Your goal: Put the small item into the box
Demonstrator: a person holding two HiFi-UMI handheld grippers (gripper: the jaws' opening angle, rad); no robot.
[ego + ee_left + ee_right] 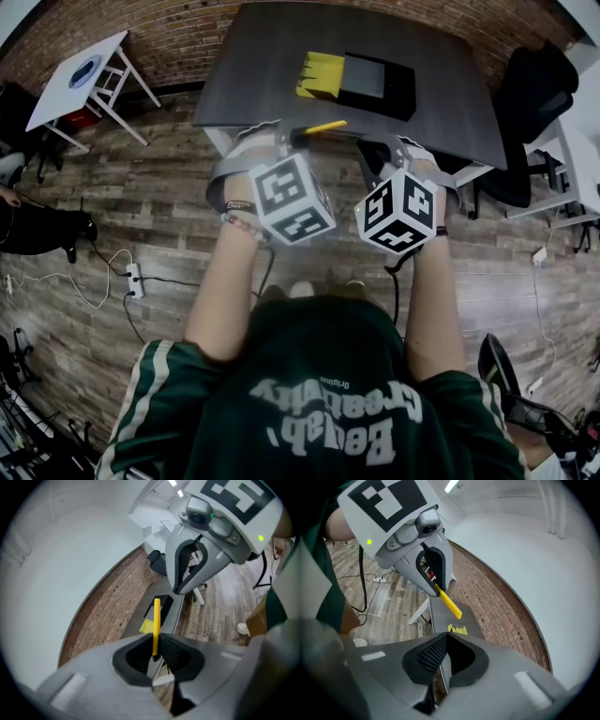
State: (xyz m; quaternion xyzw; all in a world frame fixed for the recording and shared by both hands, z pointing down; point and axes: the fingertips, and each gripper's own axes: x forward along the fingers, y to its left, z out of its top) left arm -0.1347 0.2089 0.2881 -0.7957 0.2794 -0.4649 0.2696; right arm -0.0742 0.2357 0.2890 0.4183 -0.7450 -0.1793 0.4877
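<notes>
Currently the left hand-held gripper clamps the yellow stick, long axis along its jaws toward the black box just ahead on the desk, while the right hand-held gripper is closed and empty.

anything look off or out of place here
Nothing stands out. The yellow strip is clamped in the left gripper, and the box sits intact on the table with yellow pieces beside it.
</notes>
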